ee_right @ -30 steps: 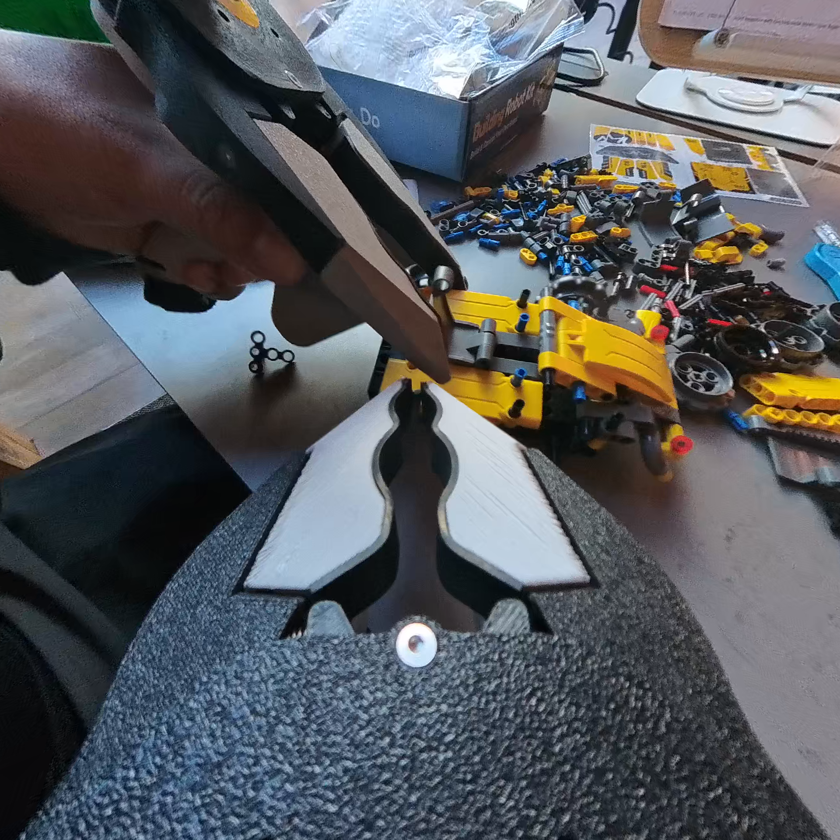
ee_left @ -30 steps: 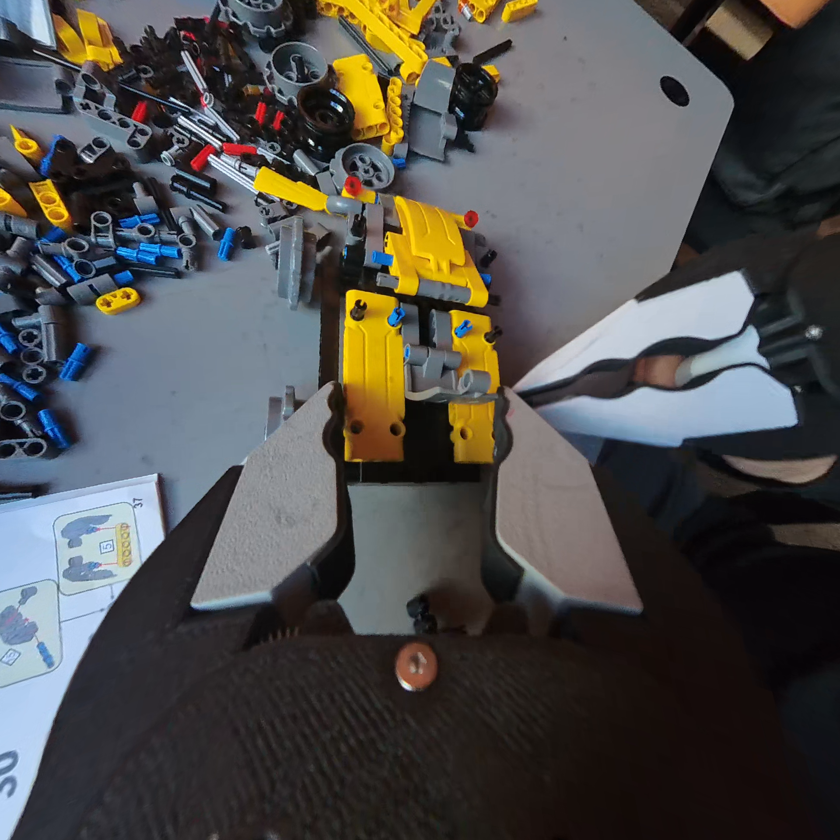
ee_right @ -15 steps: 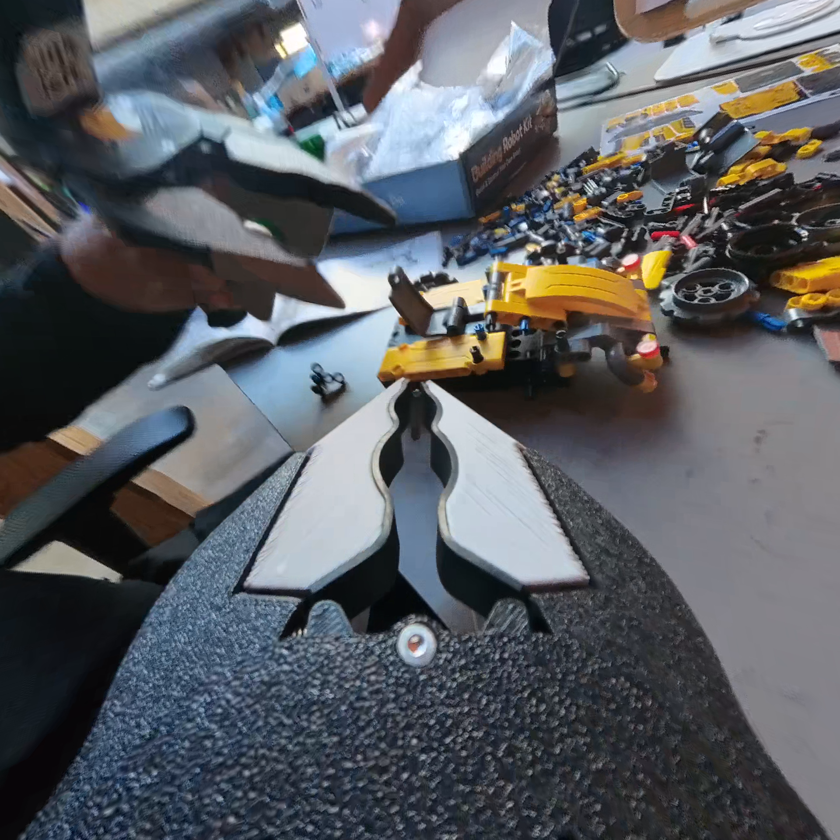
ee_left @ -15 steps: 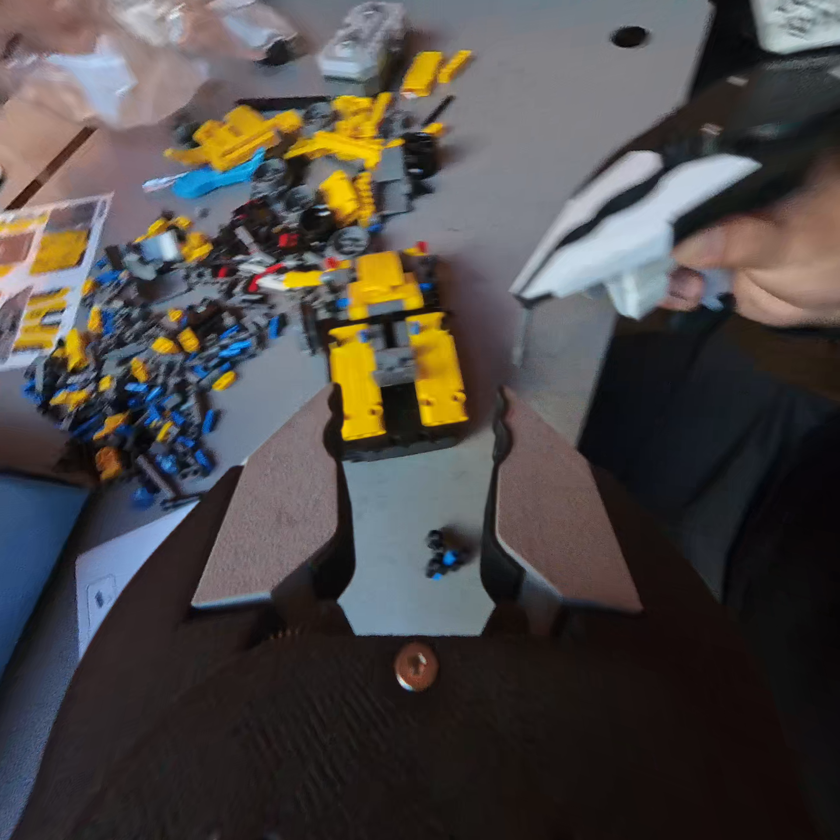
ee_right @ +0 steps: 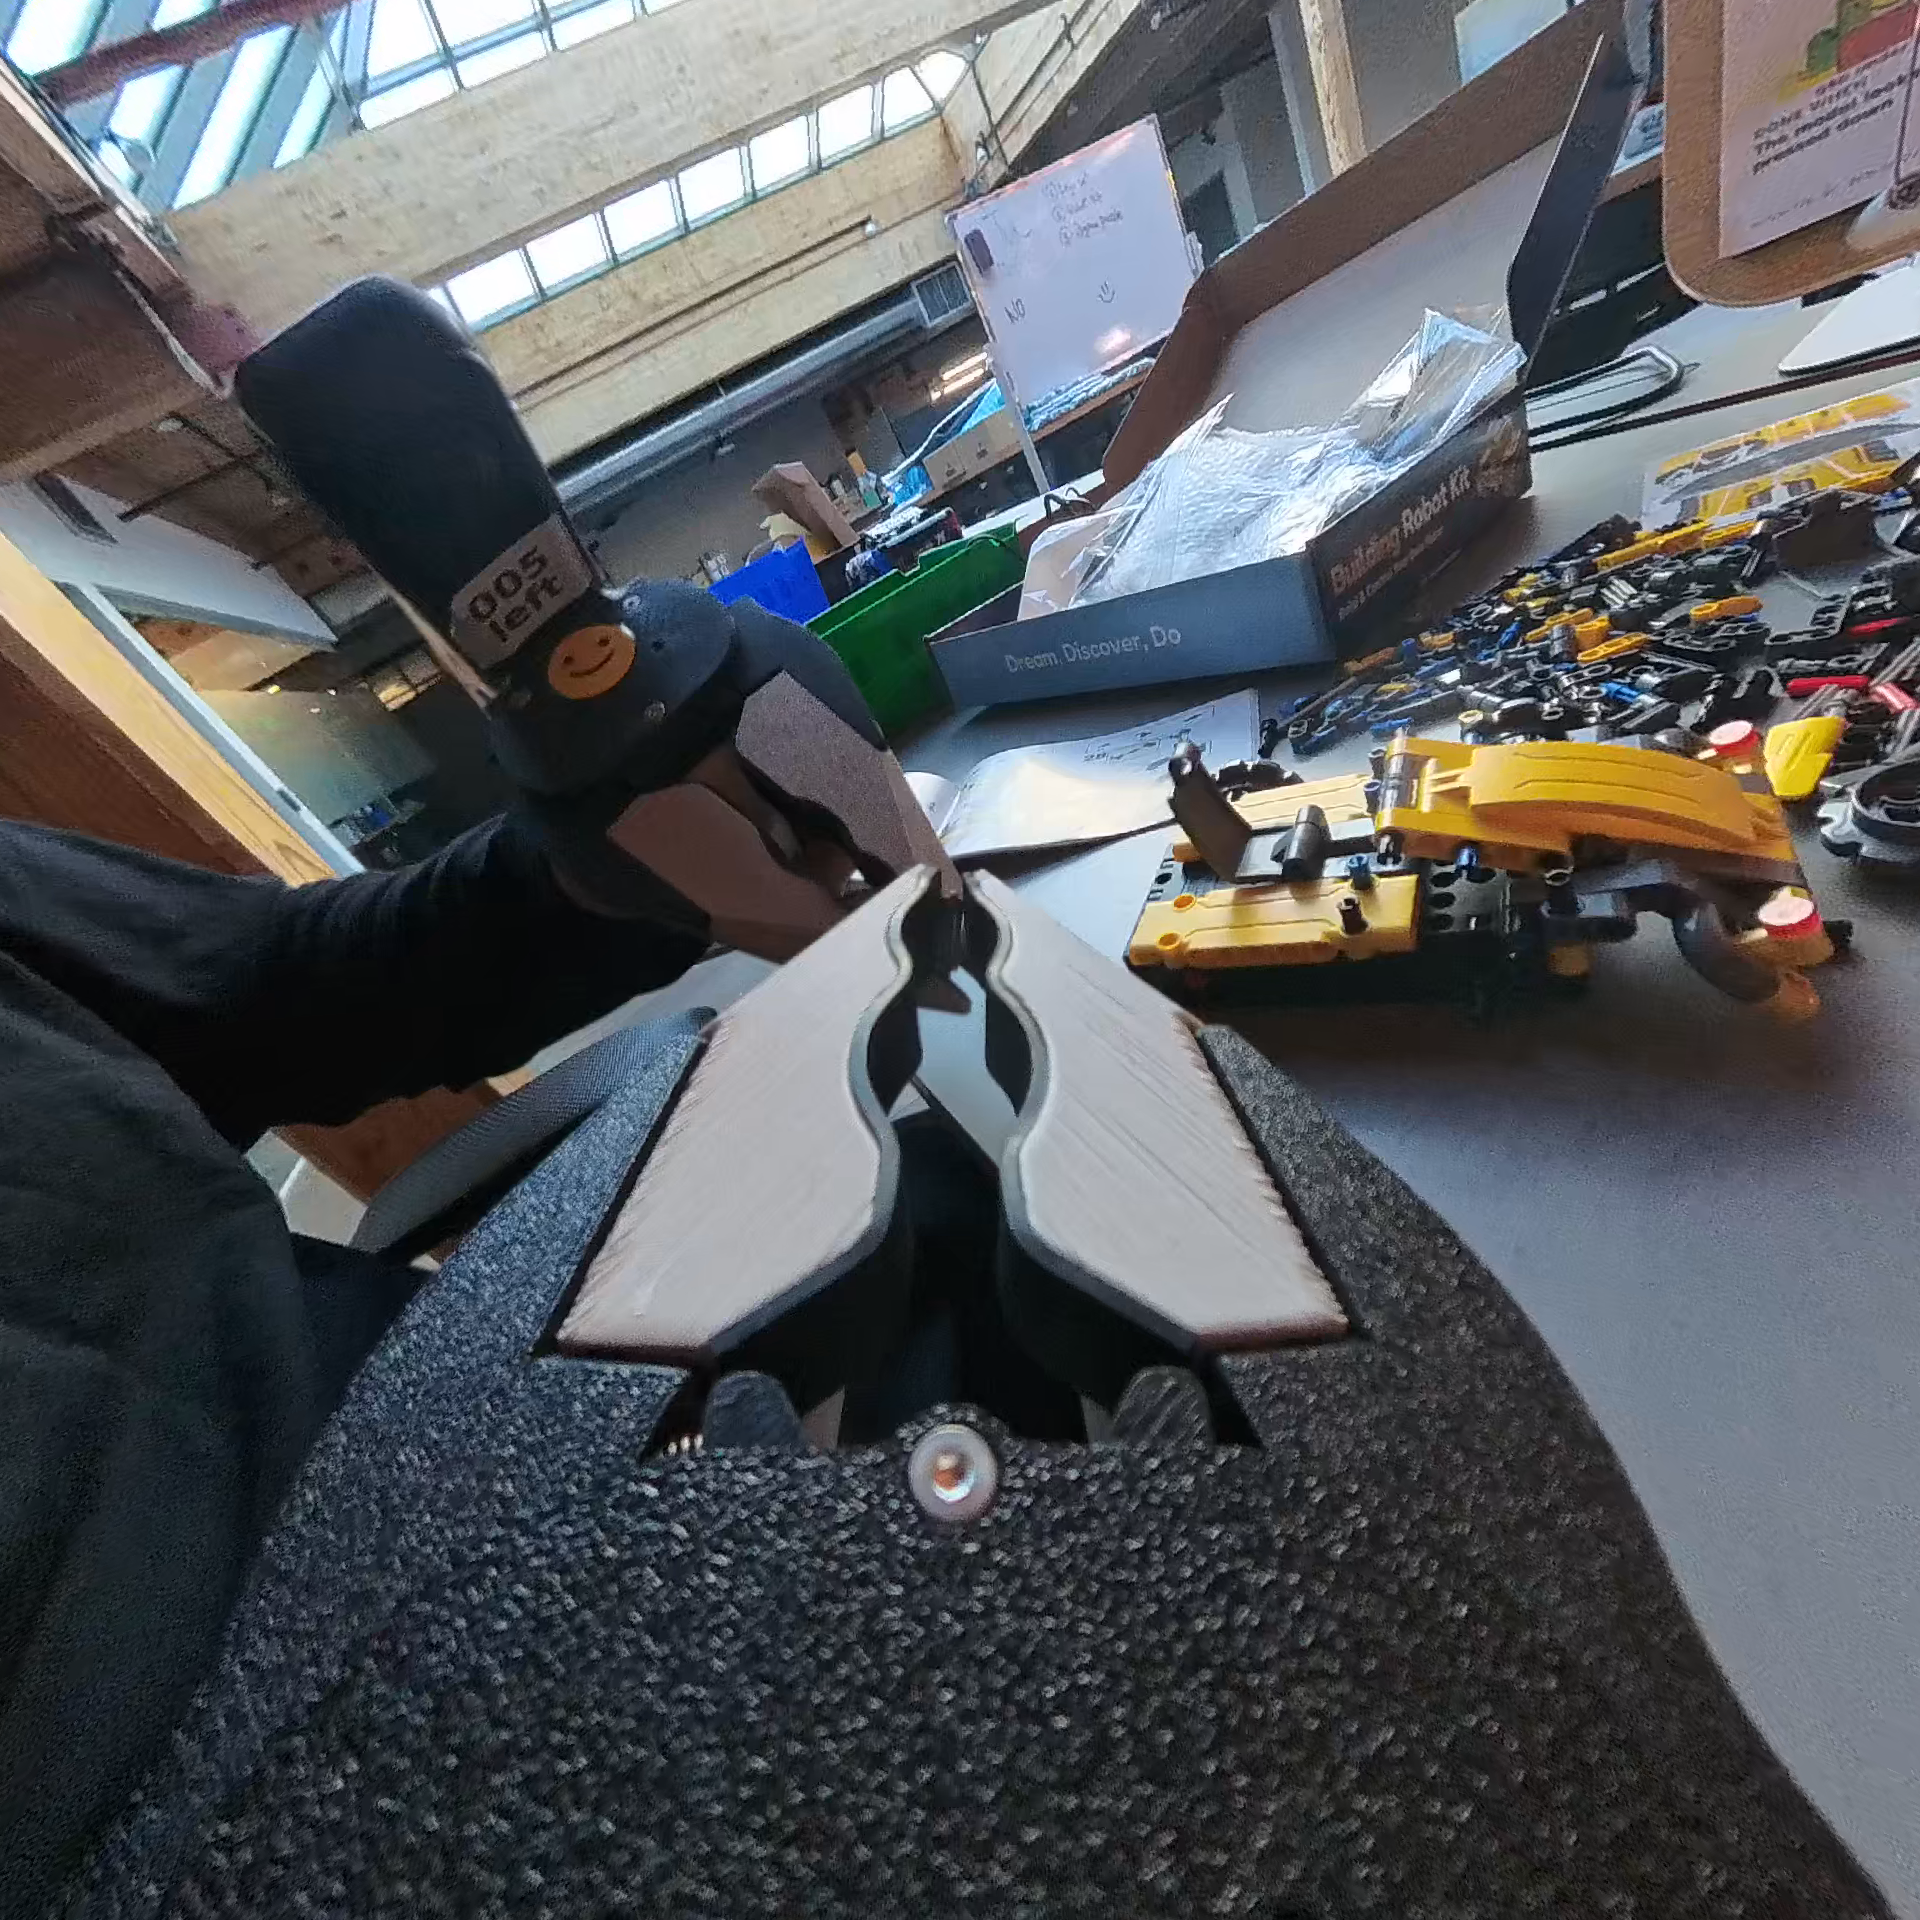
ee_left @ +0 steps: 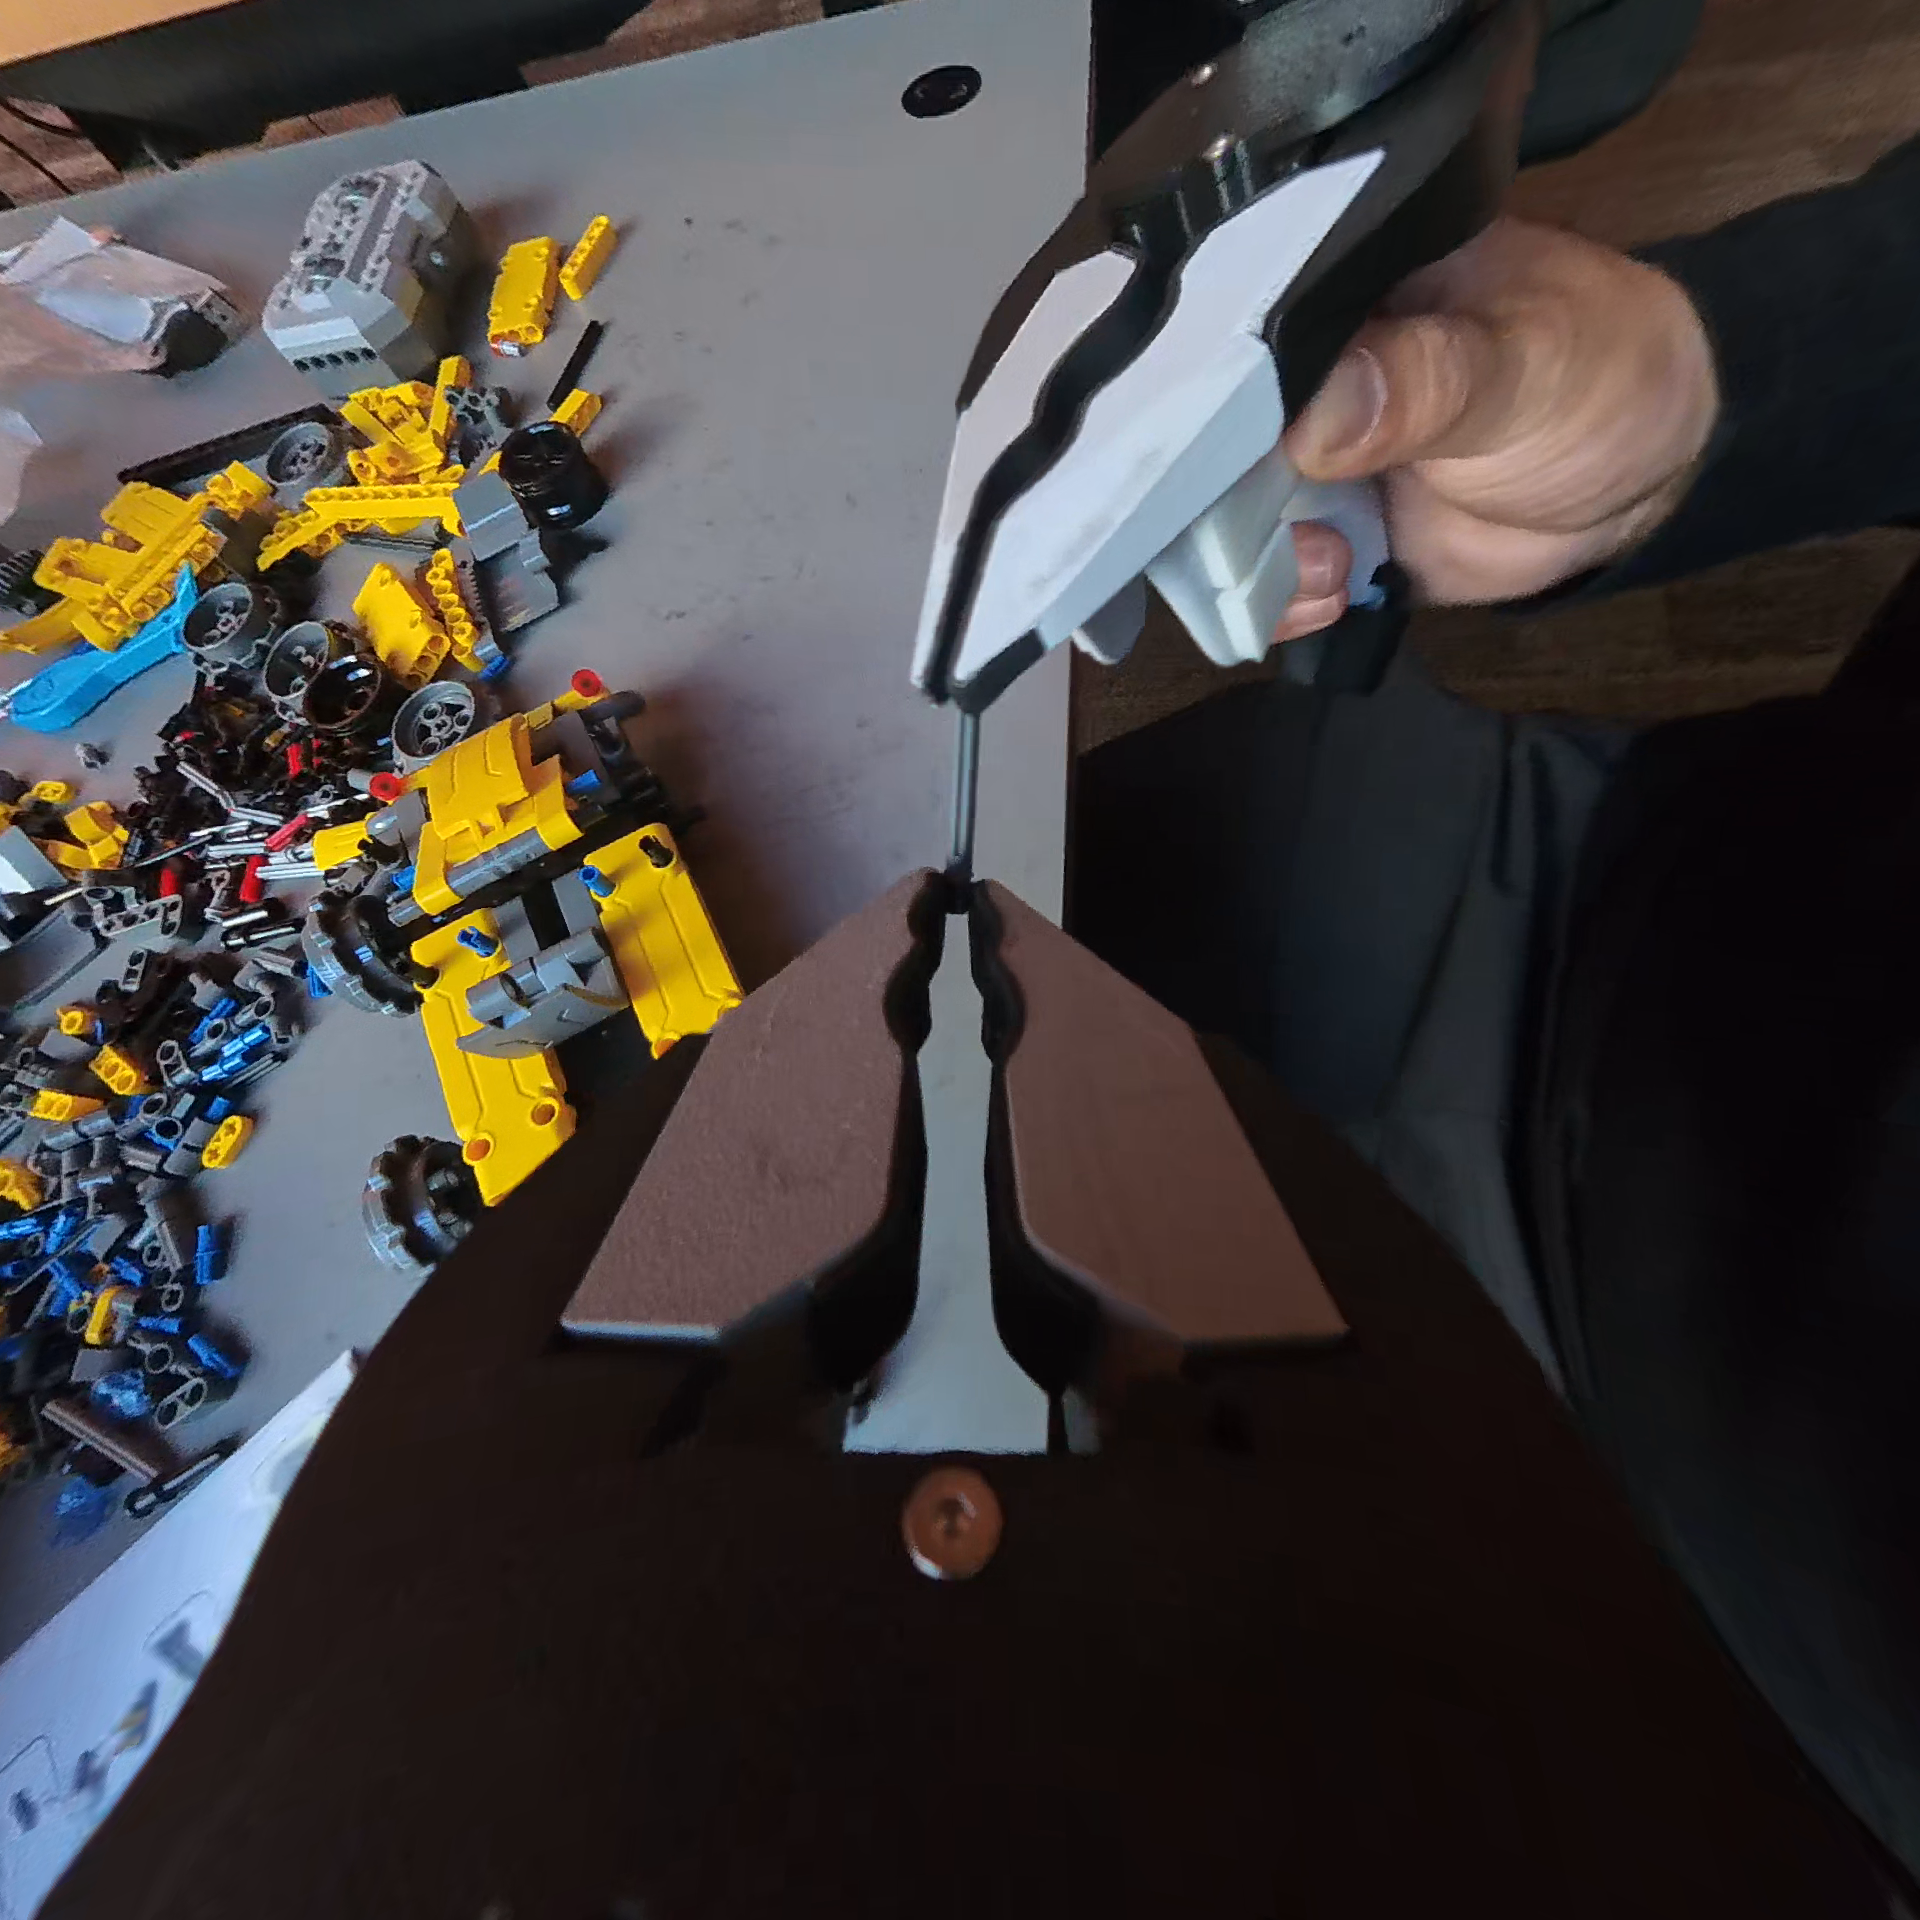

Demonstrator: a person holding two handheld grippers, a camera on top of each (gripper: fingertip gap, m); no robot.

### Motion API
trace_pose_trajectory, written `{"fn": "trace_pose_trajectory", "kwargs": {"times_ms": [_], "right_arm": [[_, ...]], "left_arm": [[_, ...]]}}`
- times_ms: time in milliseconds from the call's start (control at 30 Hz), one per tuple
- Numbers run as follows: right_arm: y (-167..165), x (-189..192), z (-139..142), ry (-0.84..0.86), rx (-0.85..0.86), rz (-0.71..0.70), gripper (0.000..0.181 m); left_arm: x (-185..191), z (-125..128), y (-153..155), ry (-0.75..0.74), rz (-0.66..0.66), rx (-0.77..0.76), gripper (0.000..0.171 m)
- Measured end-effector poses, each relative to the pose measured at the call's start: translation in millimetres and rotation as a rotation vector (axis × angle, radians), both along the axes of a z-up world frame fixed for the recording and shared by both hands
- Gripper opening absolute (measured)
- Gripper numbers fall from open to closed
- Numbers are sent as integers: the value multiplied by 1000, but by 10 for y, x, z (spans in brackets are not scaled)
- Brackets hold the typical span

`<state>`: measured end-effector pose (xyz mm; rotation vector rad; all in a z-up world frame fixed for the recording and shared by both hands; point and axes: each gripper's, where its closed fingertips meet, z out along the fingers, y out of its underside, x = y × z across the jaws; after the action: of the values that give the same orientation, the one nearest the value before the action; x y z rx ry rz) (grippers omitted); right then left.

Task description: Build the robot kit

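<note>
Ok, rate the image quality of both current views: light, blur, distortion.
Left wrist view: sharp and evenly lit on the grey table, though the left gripper housing is in deep shadow. Right wrist view: bright skylight backlight, glare on the plastic bags, strong wide-angle bending, and the yellow brick vehicle crisp.

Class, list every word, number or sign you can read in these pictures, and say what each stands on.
I won't copy writing; it stands on:
Grey band on the left gripper's handle: legible.
Blue box side: legible.
Whiteboard: too small.
Paper sheet, top right: partly legible.
Booklet: too small.
</note>
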<state>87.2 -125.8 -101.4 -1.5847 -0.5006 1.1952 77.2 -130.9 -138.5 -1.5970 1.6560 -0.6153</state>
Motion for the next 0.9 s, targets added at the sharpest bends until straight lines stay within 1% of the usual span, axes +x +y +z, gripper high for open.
{"fn": "trace_pose_trajectory", "kwargs": {"times_ms": [67,167,233,333,433,567,633,700,800,900], "right_arm": [[-56,1,-62,-30,13,15,4],[-133,-3,-171,-109,29,55,4],[-153,15,-185,-173,67,51,5],[-155,51,-141,-229,134,6,16],[-172,13,-123,-230,148,0,17],[-163,-43,-124,-242,162,-6,15],[-152,-53,-129,-255,167,-10,6],[-156,-71,-125,-263,177,-7,2],[-145,-93,-126,-288,203,-20,1],[-133,-118,-156,-290,179,-15,9]], "left_arm": [[-26,-33,-11,40,-34,48,0],[-42,-69,-18,91,-85,161,1],[-28,-42,7,75,-82,215,0],[31,44,-31,-17,-75,207,0],[55,76,-40,-53,-68,226,0],[56,77,-66,-48,-71,249,0],[43,85,-52,-47,-62,258,0],[37,85,-53,-50,-58,249,0],[17,54,-11,-18,-40,272,0],[14,53,-5,-9,-42,294,0]]}}
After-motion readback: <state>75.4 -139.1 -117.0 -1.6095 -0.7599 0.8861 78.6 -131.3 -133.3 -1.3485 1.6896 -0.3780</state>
